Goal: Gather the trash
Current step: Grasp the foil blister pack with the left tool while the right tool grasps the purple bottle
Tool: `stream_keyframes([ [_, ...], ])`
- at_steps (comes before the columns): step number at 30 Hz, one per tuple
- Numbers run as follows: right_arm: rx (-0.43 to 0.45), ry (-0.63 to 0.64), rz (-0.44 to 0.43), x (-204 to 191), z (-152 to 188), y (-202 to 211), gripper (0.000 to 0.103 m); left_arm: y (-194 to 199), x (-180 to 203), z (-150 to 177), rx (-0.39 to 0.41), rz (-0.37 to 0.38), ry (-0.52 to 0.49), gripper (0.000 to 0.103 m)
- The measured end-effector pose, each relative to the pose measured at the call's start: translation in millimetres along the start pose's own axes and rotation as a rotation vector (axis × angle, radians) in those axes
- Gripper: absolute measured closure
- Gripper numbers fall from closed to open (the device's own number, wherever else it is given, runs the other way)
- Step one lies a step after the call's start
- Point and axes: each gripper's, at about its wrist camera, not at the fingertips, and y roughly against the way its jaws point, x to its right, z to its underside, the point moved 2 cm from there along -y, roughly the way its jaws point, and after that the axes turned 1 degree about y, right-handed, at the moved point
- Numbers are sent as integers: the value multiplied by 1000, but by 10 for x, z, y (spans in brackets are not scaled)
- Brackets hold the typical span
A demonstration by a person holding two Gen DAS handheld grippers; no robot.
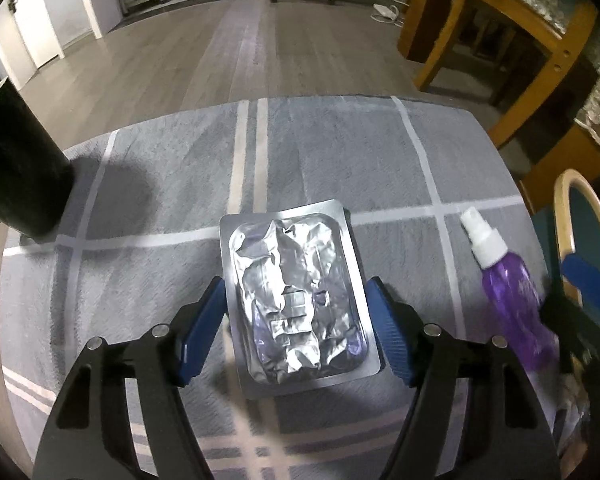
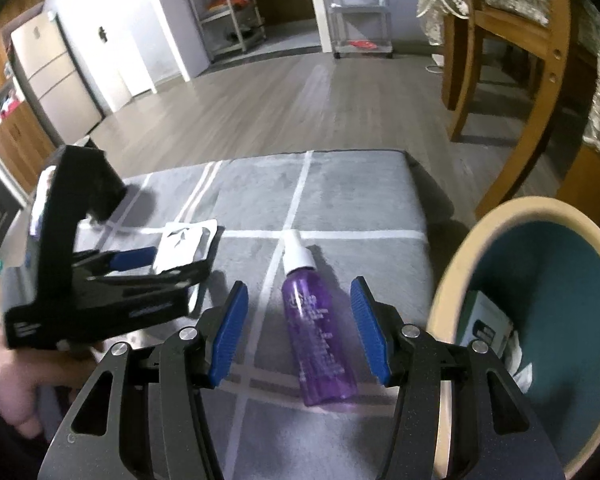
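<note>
A crumpled silver foil blister pack (image 1: 296,300) lies flat on the grey checked cloth (image 1: 320,160). My left gripper (image 1: 296,316) is open, its blue pads on either side of the pack, just above it. A purple spray bottle (image 2: 316,340) with a white nozzle lies on the cloth. My right gripper (image 2: 300,324) is open with the bottle between its pads. The bottle also shows in the left wrist view (image 1: 508,292), to the right of the pack. The left gripper (image 2: 140,264) and the foil pack (image 2: 184,246) show in the right wrist view.
A teal bin with a cream rim (image 2: 540,320) stands right of the table, with paper trash inside. A black cylinder (image 1: 16,168) stands at the table's far left. Wooden chairs (image 1: 500,40) stand on the right. Grey plank floor (image 1: 220,40) lies beyond the table edge.
</note>
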Motion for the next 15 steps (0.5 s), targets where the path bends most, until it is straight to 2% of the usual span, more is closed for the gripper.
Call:
stream_keyframes([
  [12, -82, 109, 98, -111, 27, -379, 48, 60, -76, 20, -7, -2, -28, 33],
  [13, -93, 115, 103, -118, 43, -410, 49, 59, -52, -8, -2, -3, -31, 33],
  [15, -102, 119, 104, -114, 71, -432, 58, 108, -81, 16, 4, 1, -34, 33],
])
